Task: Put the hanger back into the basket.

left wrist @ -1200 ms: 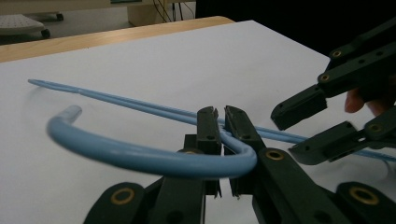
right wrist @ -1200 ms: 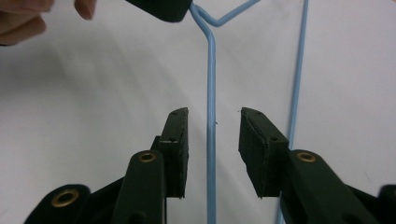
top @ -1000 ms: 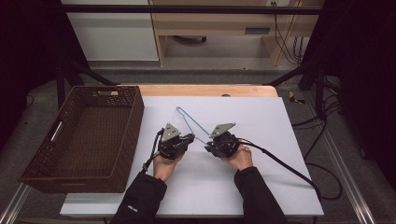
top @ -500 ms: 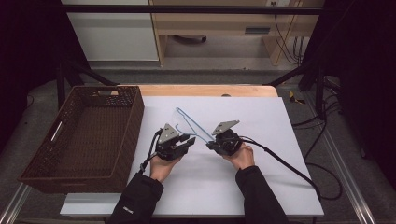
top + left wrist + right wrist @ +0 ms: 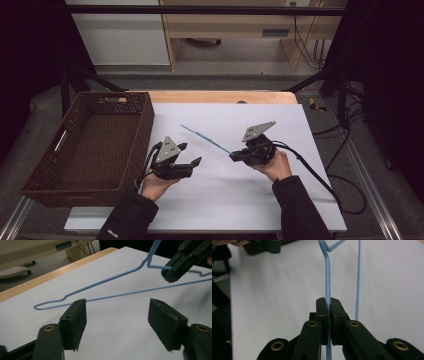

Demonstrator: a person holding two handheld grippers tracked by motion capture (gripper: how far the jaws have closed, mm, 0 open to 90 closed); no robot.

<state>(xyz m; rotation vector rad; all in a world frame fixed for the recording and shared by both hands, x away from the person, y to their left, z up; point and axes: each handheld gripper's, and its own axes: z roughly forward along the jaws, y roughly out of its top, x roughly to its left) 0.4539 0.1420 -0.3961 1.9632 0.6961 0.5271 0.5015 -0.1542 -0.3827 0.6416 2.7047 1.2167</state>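
A light blue wire hanger slants over the white table top, one end raised. My right gripper is shut on its wire; in the right gripper view the jaws pinch one blue strand of the hanger and a second strand runs past on the right. My left gripper stands open to the left of it, holding nothing. In the left gripper view the hanger lies just beyond the open pads, and the right gripper grips it at the top right.
A dark brown wicker basket stands at the table's left side, close to my left hand. A wooden strip edges the table's far side. Cables trail off the right edge.
The two hands have drawn apart. The right gripper moved right with the hanger; the left gripper moved left toward the basket, and its jaws now stand open.
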